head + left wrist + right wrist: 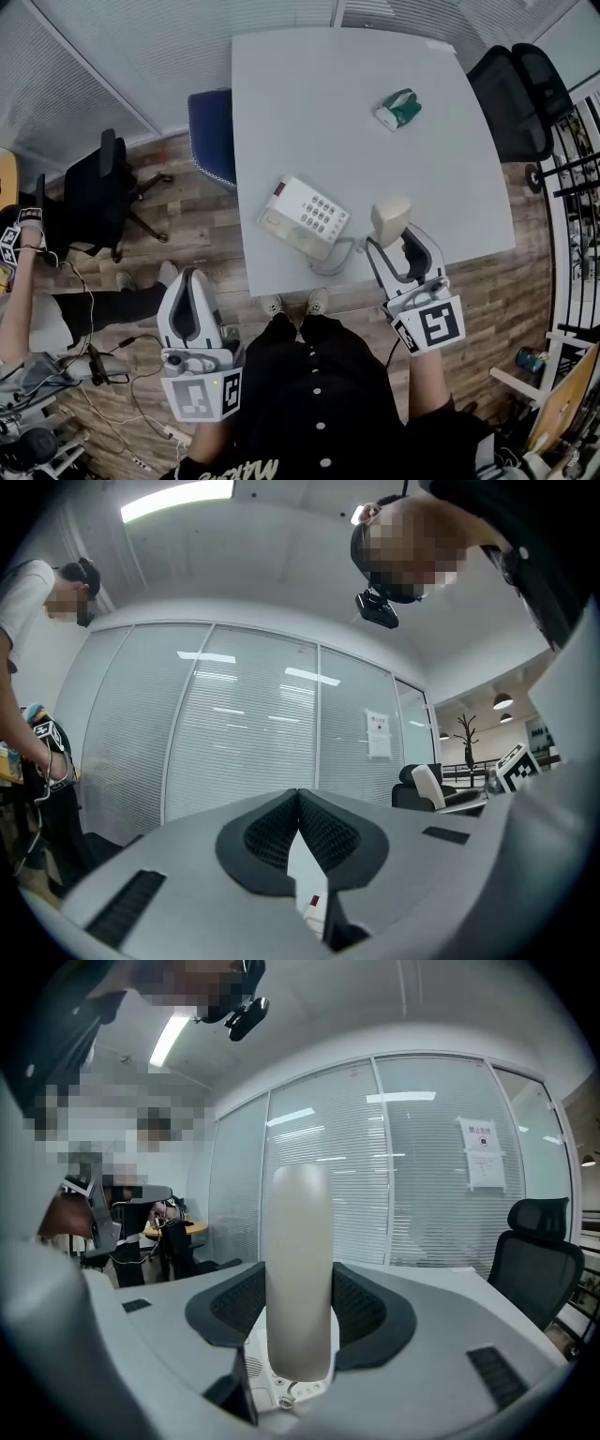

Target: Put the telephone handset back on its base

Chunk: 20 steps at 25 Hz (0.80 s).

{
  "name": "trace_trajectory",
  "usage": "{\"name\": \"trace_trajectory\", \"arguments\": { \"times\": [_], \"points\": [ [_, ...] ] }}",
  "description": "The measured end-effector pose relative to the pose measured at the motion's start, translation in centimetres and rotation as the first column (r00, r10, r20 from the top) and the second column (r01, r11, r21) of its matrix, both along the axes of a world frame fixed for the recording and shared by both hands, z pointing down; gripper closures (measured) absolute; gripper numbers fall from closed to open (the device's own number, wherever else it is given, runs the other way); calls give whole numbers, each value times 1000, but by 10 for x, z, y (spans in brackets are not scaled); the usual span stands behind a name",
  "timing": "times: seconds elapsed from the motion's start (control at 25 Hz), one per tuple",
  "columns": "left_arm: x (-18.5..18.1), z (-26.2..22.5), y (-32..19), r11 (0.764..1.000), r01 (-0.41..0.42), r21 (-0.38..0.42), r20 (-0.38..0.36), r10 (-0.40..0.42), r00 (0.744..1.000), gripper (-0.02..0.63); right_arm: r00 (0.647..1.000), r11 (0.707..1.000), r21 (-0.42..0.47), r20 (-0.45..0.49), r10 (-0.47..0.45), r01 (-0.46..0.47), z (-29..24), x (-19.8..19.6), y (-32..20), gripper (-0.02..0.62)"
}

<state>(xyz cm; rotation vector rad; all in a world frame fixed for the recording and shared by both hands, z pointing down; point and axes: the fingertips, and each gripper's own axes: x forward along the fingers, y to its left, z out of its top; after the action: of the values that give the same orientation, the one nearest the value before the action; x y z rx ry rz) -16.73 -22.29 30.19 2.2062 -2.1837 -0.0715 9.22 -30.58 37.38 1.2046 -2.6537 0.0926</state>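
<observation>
R gripper (394, 246) has the handset (391, 221) clamped btwn its pads, standing on end just right of the base (305, 217) on the table (309, 103). L gripper (192, 281) is closed on nothing, off the near edge. I'd carry the handset left over the cradle, tip it flat along the base's left side, keep the cord (336, 262) slack & lower fully before opening.

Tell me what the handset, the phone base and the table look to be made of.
Handset: likely moulded plastic, cream, smooth satin finish; it has a soft even sheen and a rounded end.
Telephone base: probably the same plastic; off-white, evenly coloured casing.
Table: looks like laminate, matt light grey, flat and uniform; the core is not visible.
</observation>
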Motion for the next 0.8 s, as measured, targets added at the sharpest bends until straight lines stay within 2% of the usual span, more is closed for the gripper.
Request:
{"name": "trace_trajectory", "arguments": {
  "times": [0.32,0.6,0.8],
  "points": [
    [-22,23,9,996,49,-75,-1,-49,999,592,992,990,-94,-51,-113,108,44,-37,-7,362],
    [-35,43,23,985,91,-143,2,-92,996,592,965,960,-194,-130,-228,200,91,-68,-5,362],
    [-41,57,27,978,104,-180,-5,-106,994,592,947,939,-263,-171,-271,221,123,-84,-3,362]
  ]
}}
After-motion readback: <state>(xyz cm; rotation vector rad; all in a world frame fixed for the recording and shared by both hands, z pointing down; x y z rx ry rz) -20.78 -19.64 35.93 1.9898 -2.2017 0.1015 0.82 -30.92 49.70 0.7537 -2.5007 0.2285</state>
